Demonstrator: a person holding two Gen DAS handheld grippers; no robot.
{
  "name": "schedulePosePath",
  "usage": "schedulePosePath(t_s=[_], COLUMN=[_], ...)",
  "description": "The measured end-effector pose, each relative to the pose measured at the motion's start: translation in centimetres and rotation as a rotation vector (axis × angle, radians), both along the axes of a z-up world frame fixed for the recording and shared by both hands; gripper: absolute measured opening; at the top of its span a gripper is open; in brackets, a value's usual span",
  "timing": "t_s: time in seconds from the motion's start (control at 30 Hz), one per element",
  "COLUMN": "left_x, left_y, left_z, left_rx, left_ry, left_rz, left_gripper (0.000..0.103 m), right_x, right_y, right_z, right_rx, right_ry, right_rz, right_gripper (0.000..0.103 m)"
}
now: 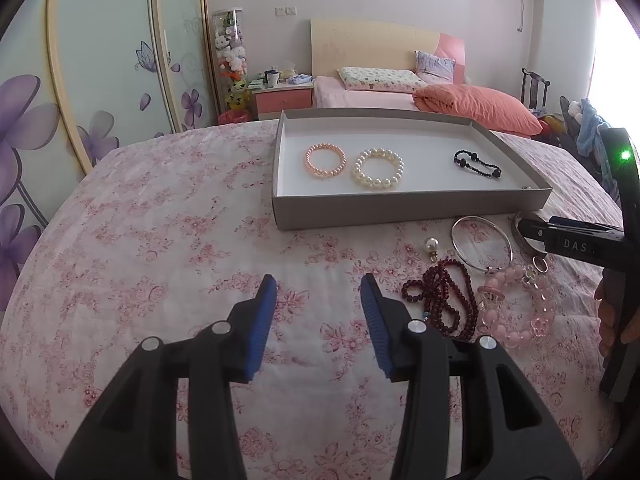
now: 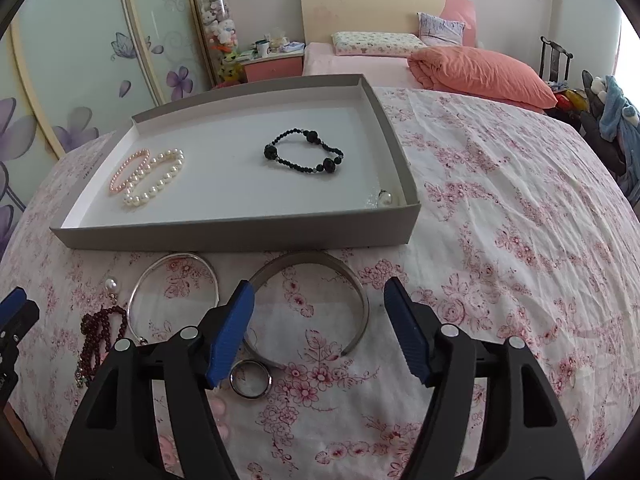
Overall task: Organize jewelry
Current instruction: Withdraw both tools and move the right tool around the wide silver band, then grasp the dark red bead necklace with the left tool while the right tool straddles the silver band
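A grey tray [image 1: 400,206] [image 2: 224,236] on the floral cloth holds a pink pearl bracelet [image 1: 325,160] [image 2: 128,170], a white pearl bracelet [image 1: 378,168] [image 2: 156,178], a black bead bracelet [image 1: 478,163] [image 2: 304,152] and a pearl earring [image 2: 385,198]. In front of the tray lie a thin silver bangle [image 1: 481,243] [image 2: 174,292], a wide silver cuff [image 2: 308,308], a ring [image 2: 251,379], dark red beads [image 1: 444,298] [image 2: 98,340], a pink crystal bracelet [image 1: 516,306] and a pearl earring [image 1: 432,246] [image 2: 111,285]. My left gripper [image 1: 318,288] is open and empty. My right gripper [image 2: 320,292] [image 1: 524,225] is open over the cuff.
The table edge curves away at left and right. Behind it are a bed [image 1: 380,92] with an orange quilt [image 1: 476,106], a nightstand [image 1: 284,98], a chair [image 1: 534,88] and sliding wardrobe doors [image 1: 100,60].
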State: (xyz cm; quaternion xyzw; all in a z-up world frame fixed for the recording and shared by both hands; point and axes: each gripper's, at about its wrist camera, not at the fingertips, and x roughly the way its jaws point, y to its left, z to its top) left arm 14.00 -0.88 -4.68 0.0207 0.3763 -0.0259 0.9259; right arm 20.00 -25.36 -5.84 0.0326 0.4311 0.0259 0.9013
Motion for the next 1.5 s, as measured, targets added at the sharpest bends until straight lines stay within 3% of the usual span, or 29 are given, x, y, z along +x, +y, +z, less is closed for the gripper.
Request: schedulePosePath(t_s=[0.17,0.33,0.4,0.43,0.53,0.8,1.0,1.3,1.33,1.43,1.5], left_x=[0.1,0.1,0.1,0.1,0.1,-0.2,0.6,2.8,2.9,2.9,2.9], left_y=[-0.1,-0.2,-0.2,-0.2,-0.2,-1.8,-4.5,-6.9,-7.0,-7.3,-7.3], left_z=[-0.1,-0.2,-0.2,-0.2,-0.1,-0.4,-1.2,-2.5,-2.5,-2.5,-2.6], left_rx=[0.0,0.003,0.002,0.002,-0.005,-0.038,-0.053,-0.056,-0.056,-0.059,-0.033], left_ry=[0.003,0.008,0.009,0.01,0.015,0.055,0.105,0.156,0.159,0.161,0.158], left_rz=[0.001,-0.002,-0.003,-0.004,-0.01,-0.092,-0.187,-0.217,-0.219,-0.231,-0.225], left_gripper=[0.044,0.044,0.044,0.044,0.044,0.044,0.044,0.044,0.041,0.014,0.01], right_x=[-0.2,0.7,0.8,0.7,0.4,-1.3,-2.3,-2.2,-2.2,-2.3,-2.4], right_y=[0.0,1.0,1.1,1.1,0.7,-3.3,-3.9,-3.7,-3.7,-3.6,-3.5], right_z=[0.7,-0.1,-0.6,-0.5,-0.4,-0.3,-0.4,-0.5,-0.5,-0.6,-0.6], right_rx=[0.011,-0.043,-0.055,-0.053,-0.053,-0.048,-0.05,-0.053,-0.054,-0.056,-0.056], right_ry=[-0.037,0.002,0.025,0.019,0.017,0.029,0.023,0.021,0.021,0.021,0.021], right_rz=[0.002,0.022,0.023,0.024,0.014,-0.092,-0.089,-0.083,-0.081,-0.077,-0.071], right_gripper=[0.076,0.077,0.076,0.069,0.068,0.068,0.068,0.068,0.068,0.068,0.068])
